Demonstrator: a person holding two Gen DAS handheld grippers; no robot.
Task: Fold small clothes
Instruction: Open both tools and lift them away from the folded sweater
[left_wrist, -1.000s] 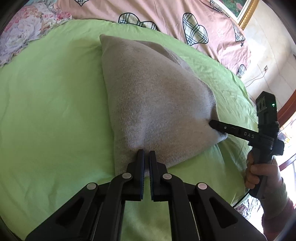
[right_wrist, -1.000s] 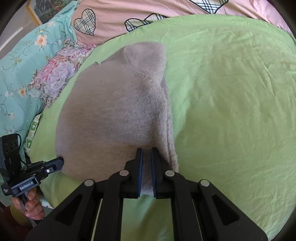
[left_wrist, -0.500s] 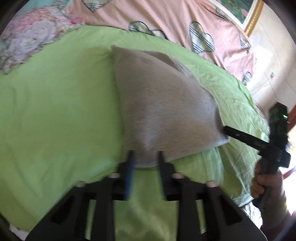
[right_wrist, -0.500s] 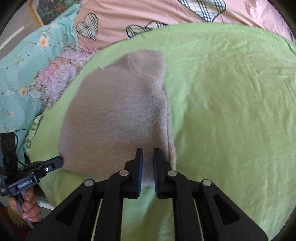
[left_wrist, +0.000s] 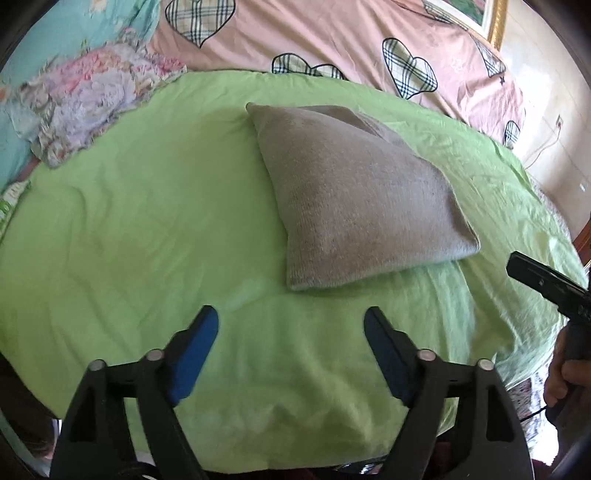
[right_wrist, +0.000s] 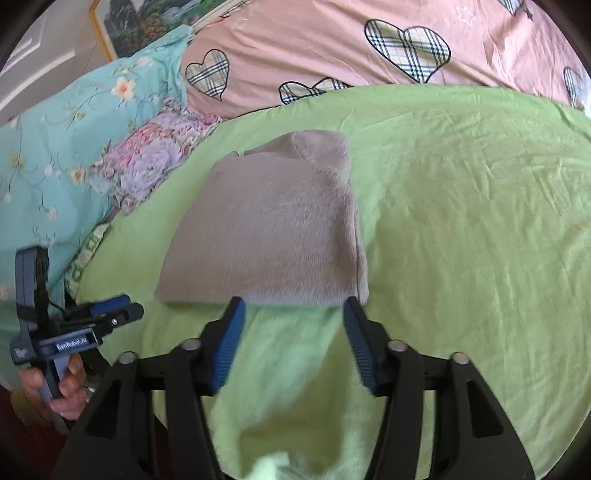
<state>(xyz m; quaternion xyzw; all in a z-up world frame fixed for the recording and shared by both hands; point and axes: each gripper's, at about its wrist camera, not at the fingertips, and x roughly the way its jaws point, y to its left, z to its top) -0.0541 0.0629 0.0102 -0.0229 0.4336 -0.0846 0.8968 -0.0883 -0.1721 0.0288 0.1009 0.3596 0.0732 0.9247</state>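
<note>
The folded grey knit garment lay at one o'clock on the green sheet, so both the left gripper and right gripper hung spread and empty (fold apparently finished).

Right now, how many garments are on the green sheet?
1. The folded grey garment lies alone on the green sheet, ahead of both open grippers: left gripper, right gripper. Anything beyond the sheet's edges may be hidden.

The folded garment lay on the sheet. Behind the sheet lay a quilt, with a pillow to its left. Both grippers sat before the garment.
</note>
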